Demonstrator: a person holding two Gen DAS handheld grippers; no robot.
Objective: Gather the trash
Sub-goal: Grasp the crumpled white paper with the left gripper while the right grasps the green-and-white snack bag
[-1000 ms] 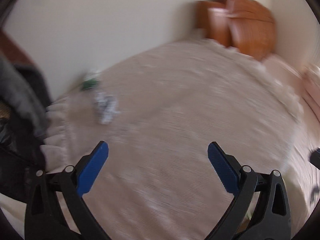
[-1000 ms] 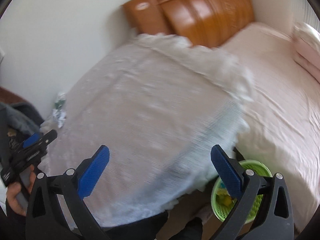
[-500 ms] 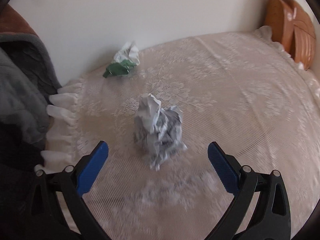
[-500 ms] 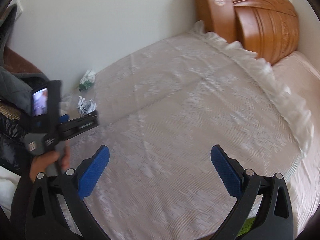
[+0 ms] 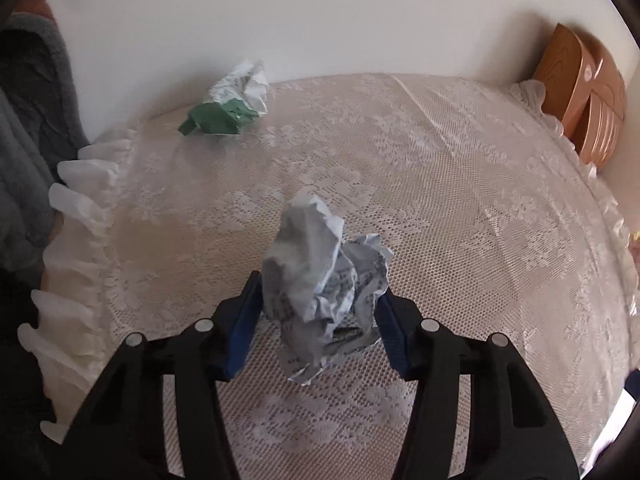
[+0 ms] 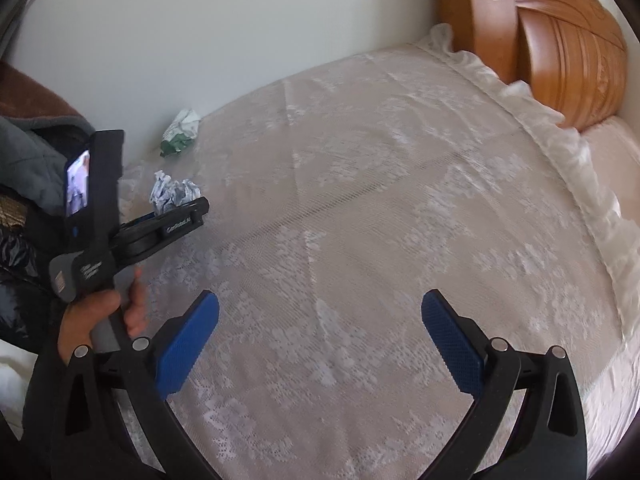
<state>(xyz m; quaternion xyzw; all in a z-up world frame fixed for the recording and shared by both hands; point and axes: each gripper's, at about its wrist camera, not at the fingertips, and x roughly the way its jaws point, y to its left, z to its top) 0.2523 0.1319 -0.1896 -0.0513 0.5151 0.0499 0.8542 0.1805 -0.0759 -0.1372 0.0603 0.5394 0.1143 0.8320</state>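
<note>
Left wrist view: the left tongs [image 5: 318, 312] have just been closing, and their blue pads now press both sides of the crumpled paper ball [image 5: 320, 280] on the lace bedspread [image 5: 460, 208]. A green-and-white wrapper [image 5: 228, 108] lies well beyond, up to their left.

Right wrist view: the right tongs [image 6: 320, 340] stand wide apart over bare lace. Far to their left, the left tongs [image 6: 180, 216] meet the paper ball [image 6: 174, 192].

Paper ball [image 5: 320, 280] hides both left pads' tips & the lace [image 5: 440, 200] under it; headboard [image 5: 584, 92] cut by frame edge; phone [image 6: 78, 188] screen too small to read; dark clothes [image 6: 24, 240] cut off at left.
</note>
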